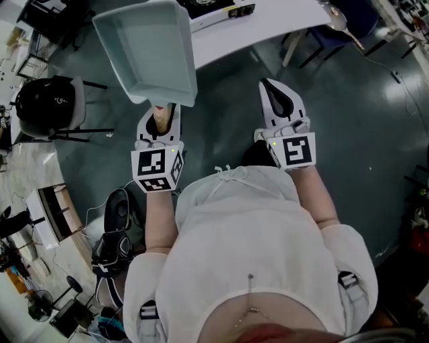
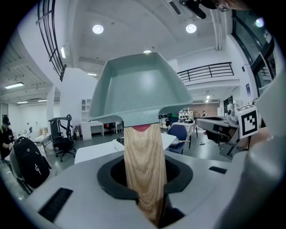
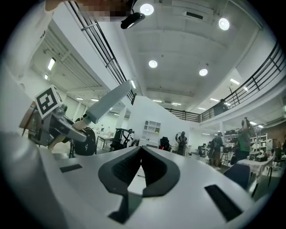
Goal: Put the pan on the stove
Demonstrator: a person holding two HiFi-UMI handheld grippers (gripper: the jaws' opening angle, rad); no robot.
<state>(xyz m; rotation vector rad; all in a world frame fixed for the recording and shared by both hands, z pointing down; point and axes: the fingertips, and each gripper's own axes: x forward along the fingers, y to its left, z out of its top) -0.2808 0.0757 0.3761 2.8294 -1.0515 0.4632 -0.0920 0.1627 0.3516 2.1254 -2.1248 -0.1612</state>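
A square pale teal pan (image 1: 149,50) hangs in the air in front of the person, tilted with its hollow toward the head camera. Its wooden handle (image 2: 144,170) runs back between the jaws of my left gripper (image 1: 159,115), which is shut on it. In the left gripper view the pan (image 2: 138,91) fills the middle above the handle. To the right, at about the same height, my right gripper (image 1: 273,87) is shut with nothing in it; its dark pads meet at the tips (image 3: 140,150). The black stove (image 1: 214,8) sits on a white table (image 1: 268,27) at the top edge.
A black office chair with a backpack (image 1: 50,100) stands to the left over the dark floor. A blue chair (image 1: 338,27) is tucked by the table's right end. Shelves and clutter line the left edge (image 1: 40,214). People stand far off in the hall (image 3: 243,138).
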